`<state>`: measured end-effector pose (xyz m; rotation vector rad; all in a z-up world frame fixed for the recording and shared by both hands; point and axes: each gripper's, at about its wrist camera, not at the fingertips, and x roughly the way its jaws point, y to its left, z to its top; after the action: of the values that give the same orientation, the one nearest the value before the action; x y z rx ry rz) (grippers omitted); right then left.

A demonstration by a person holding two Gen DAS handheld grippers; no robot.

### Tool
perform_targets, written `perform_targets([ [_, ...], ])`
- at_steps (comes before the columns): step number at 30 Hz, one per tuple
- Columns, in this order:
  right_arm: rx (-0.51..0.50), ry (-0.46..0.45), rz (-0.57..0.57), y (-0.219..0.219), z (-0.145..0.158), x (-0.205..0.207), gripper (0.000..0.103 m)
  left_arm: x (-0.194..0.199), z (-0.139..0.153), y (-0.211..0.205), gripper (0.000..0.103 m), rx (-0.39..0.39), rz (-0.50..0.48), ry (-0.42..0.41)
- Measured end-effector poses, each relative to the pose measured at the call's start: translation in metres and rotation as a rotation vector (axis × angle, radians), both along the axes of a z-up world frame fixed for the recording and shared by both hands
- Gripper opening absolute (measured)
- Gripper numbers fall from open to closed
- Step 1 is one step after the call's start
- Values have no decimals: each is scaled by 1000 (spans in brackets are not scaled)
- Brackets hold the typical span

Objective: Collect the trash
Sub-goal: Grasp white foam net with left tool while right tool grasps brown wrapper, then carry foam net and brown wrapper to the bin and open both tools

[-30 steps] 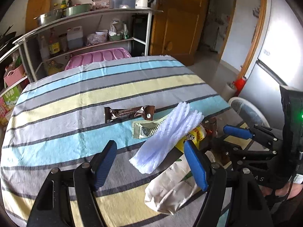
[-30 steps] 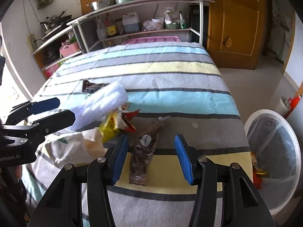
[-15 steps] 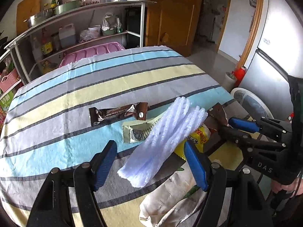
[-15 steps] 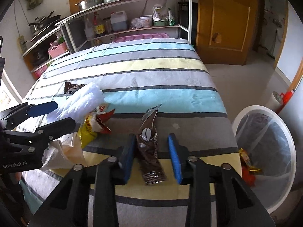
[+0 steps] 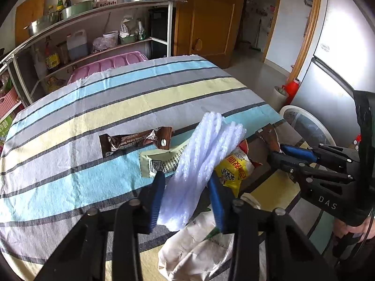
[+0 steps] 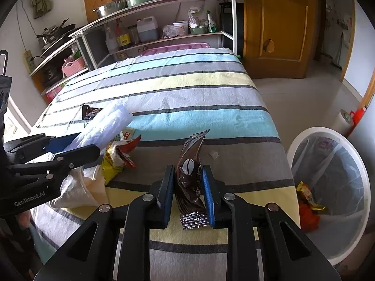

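Note:
On the striped tablecloth [image 5: 98, 107], my left gripper [image 5: 186, 188] is closing its jaws on a white ribbed foam sheet [image 5: 206, 149], and the blue pads touch both of its sides. My right gripper [image 6: 188, 188] is also closing, pinching a brown coffee wrapper [image 6: 190, 171] that stands tilted up between the pads. A second brown wrapper [image 5: 136, 140], a pale green sachet [image 5: 161, 162], a yellow snack bag [image 5: 234, 168] and a crumpled white paper bag [image 5: 199, 245] lie on the cloth. In the right wrist view the left gripper [image 6: 70, 145] sits at the left.
A white trash bin [image 6: 328, 187] with a clear liner and some wrappers inside stands on the floor past the table's right edge. Metal shelves [image 6: 164, 39] with bottles and bowls stand behind the table. A wooden door [image 6: 276, 23] is at the back right.
Both grippers went from wide open to closed around their items. The left now clamps the white foam sheet, and the right has lifted the brown wrapper's far end off the cloth.

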<state>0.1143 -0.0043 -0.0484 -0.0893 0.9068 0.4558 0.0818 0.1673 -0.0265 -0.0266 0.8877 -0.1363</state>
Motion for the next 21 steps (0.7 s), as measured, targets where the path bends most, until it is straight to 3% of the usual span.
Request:
perform_targets([
  [12, 16, -26, -2, -6, 6, -7, 21, -10, 10, 6, 30, -3, 58, -39],
  [14, 28, -29, 2, -7, 7, -9, 8, -12, 13, 6, 30, -5, 65, -50],
  [21, 71, -47, 7, -18, 14, -15, 8, -19, 22, 3, 27, -17, 76, -77],
])
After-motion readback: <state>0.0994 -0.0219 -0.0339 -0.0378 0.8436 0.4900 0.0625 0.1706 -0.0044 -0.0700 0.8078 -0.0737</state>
